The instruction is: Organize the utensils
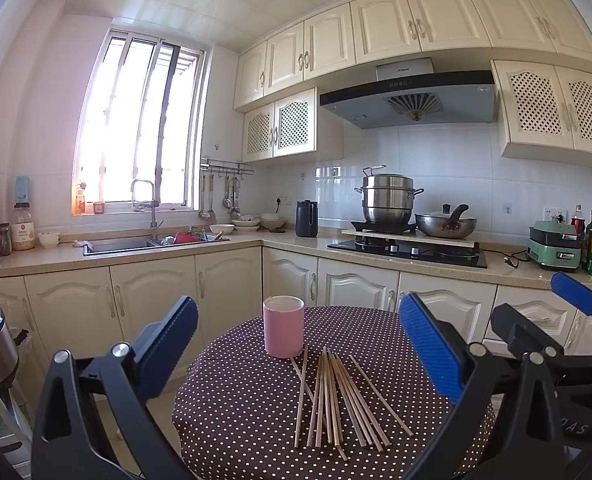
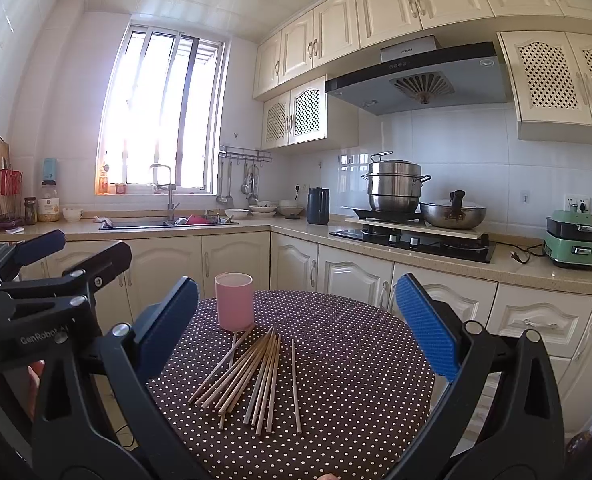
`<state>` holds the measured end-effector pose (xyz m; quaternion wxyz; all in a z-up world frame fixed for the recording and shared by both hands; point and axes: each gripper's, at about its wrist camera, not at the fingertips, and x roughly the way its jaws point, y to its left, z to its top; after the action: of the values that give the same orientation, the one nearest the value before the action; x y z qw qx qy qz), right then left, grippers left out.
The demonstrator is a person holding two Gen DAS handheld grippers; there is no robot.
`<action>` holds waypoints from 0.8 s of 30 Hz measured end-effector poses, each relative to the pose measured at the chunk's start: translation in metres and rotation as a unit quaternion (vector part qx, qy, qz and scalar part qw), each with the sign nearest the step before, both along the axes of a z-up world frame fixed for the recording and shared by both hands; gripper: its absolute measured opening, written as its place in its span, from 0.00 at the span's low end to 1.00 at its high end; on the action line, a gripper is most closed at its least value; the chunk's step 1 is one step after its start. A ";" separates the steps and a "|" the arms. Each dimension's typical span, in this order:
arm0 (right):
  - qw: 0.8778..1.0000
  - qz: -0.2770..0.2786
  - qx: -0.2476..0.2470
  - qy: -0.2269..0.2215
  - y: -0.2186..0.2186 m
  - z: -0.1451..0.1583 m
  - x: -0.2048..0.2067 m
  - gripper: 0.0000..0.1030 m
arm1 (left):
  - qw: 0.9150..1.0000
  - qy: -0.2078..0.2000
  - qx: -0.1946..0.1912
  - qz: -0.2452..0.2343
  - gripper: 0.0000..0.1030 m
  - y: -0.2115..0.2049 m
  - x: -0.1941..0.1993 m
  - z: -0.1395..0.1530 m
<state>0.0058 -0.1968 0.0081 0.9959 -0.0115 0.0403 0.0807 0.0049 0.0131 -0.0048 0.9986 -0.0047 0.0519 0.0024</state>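
Your left gripper (image 1: pixel 300 356) and right gripper (image 2: pixel 296 332) both hang with jaws spread wide, gripping nothing — the loose heap of thin wooden chopsticks (image 1: pixel 336 396) lies on the brown polka-dot tablecloth (image 1: pixel 235 420) between each pair of fingers, the tall pink cylindrical cup (image 1: pixel 283 326) upright just beyond it.

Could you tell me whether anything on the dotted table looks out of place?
Yes: the chopsticks lie loose in a splayed, overlapping heap on the tablecloth, in front of the upright pink cup, rather than standing inside it.

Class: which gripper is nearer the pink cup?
Left, slightly. The pink cup sits almost centred ahead of the left gripper; from the right gripper it lies ahead but off to the left.
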 end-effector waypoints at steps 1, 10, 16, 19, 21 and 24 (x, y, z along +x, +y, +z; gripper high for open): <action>1.000 0.000 0.001 0.001 0.000 0.001 0.000 0.94 | 1.000 0.000 0.000 0.000 0.96 0.000 0.000 0.000; 1.000 0.001 0.000 -0.002 0.002 0.003 0.000 0.94 | 1.000 -0.002 -0.003 0.004 0.96 0.002 0.001 0.001; 1.000 0.003 -0.001 -0.002 0.005 0.004 -0.001 0.94 | 1.000 -0.004 -0.005 0.007 0.96 0.003 0.000 0.003; 1.000 0.003 -0.001 -0.003 0.004 0.006 0.000 0.94 | 1.000 -0.004 -0.006 0.007 0.96 0.002 -0.001 0.003; 1.000 0.002 0.000 -0.003 0.004 0.006 0.000 0.94 | 1.000 -0.004 -0.005 0.007 0.96 0.002 -0.001 0.003; 1.000 0.005 0.002 -0.002 0.003 0.007 0.000 0.94 | 1.000 -0.006 -0.005 0.008 0.96 0.002 -0.002 0.004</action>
<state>0.0055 -0.1938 0.0151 0.9955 -0.0099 0.0384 0.0856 0.0031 0.0149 -0.0007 0.9988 -0.0099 0.0462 0.0099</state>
